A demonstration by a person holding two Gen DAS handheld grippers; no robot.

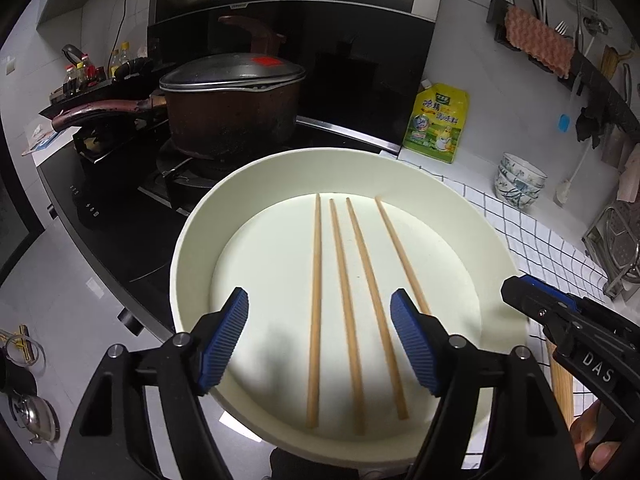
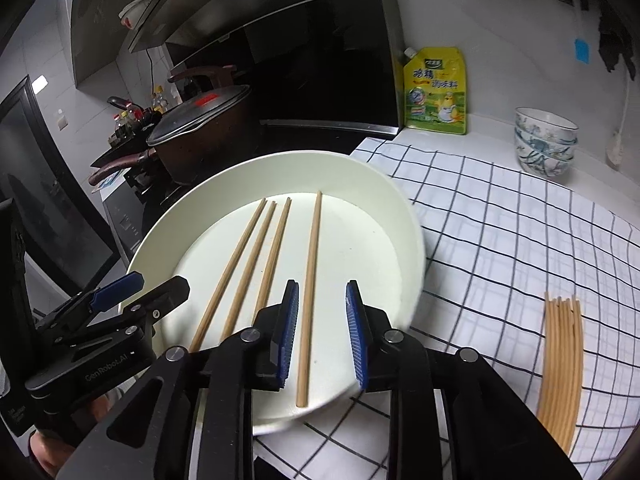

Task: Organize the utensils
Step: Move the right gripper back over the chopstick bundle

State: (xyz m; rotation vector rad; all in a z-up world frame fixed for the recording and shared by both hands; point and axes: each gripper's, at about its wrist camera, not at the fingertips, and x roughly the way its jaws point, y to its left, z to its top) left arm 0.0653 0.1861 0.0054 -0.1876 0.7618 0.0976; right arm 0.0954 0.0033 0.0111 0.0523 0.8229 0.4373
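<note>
A wide cream plate (image 1: 192,248) (image 2: 404,216) holds several loose wooden chopsticks (image 1: 352,304) lying side by side. My left gripper (image 1: 320,340) is open above the plate's near side, its pads either side of the middle chopsticks. My right gripper (image 2: 322,332) is open and straddles the rightmost chopstick (image 2: 310,280) without touching it. The right gripper also shows in the left wrist view (image 1: 560,320), and the left gripper in the right wrist view (image 2: 120,308). A bundle of several chopsticks (image 2: 562,360) lies on the checked cloth at the right.
A lidded brown pot (image 1: 232,108) stands on the black stove behind the plate. A yellow seasoning pouch (image 1: 438,120) leans on the wall. Stacked patterned bowls (image 2: 544,144) stand on the counter at the back right. A white checked cloth (image 2: 500,220) covers the counter. Utensils hang on a wall rail (image 1: 560,52).
</note>
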